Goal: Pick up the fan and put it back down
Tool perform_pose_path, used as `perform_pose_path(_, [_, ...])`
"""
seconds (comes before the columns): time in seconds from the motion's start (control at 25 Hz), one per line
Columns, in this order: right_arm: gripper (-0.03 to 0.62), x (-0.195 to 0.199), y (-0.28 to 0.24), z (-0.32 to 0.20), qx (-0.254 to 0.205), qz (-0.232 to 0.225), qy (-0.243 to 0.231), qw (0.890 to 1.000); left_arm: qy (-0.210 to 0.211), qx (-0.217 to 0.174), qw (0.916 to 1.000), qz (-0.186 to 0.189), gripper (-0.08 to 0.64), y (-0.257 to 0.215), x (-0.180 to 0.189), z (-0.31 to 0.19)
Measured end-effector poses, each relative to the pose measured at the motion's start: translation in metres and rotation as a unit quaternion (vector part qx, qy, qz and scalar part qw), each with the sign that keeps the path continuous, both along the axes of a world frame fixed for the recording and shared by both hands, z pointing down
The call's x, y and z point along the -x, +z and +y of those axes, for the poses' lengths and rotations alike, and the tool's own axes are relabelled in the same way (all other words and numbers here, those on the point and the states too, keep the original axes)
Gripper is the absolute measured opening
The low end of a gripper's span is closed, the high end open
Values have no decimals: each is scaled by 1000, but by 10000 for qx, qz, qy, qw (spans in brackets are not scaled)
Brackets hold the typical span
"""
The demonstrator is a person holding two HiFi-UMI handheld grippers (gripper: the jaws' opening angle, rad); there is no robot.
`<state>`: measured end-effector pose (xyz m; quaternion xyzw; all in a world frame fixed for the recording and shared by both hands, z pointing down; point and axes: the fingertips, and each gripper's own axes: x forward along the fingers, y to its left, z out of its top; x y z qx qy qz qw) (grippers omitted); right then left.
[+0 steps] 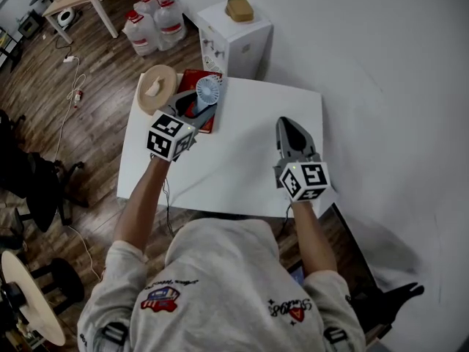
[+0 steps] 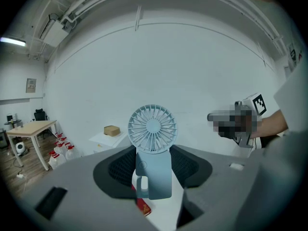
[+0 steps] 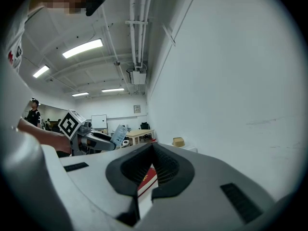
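Note:
A small pale-blue handheld fan (image 1: 208, 92) stands upright between the jaws of my left gripper (image 1: 196, 108), above a red book (image 1: 192, 79) at the far left of the white table (image 1: 242, 160). In the left gripper view the fan (image 2: 152, 148) has its round grille facing the camera, and the left gripper (image 2: 153, 177) is shut on its body. My right gripper (image 1: 291, 127) is over the right side of the table with its jaws together and nothing in them. In the right gripper view, past the right gripper (image 3: 153, 146), the fan (image 3: 119, 134) shows in the other gripper.
A round wooden plate (image 1: 156, 89) lies at the table's far left corner beside the book. Behind the table stands a white cabinet (image 1: 234, 39) with a brown block (image 1: 239, 9) on top. Several water jugs (image 1: 154, 17) stand on the wooden floor. The white wall runs along the right.

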<state>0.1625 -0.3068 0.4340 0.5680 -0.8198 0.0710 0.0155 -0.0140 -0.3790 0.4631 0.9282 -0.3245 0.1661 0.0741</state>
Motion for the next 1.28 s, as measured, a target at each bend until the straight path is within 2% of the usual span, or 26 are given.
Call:
perform_pose_path(0.32, [1, 38, 17, -11, 144, -73, -463, 9988, -501, 410, 9977, -193, 213, 48, 49, 17])
perform_pose_path(0.6, [1, 71, 30, -21, 251, -114, -845, 9960, -1031, 800, 9907, -396, 213, 94, 100, 30])
perform_pose_path(1.0, [0, 70, 43, -29, 345, -83, -903, 9953, -1366, 1679, 9717, -946, 213, 196, 136, 50])
perform_pose_path(1.12, [2, 64, 43, -27, 357, -79, -830, 9959, -1370, 1973, 9633, -1197, 213, 231, 142, 56])
perform_pose_path(1.28, [0, 55, 43, -25, 371, -45, -696, 9969, -1361, 2410, 9481, -1566, 213, 278, 156, 73])
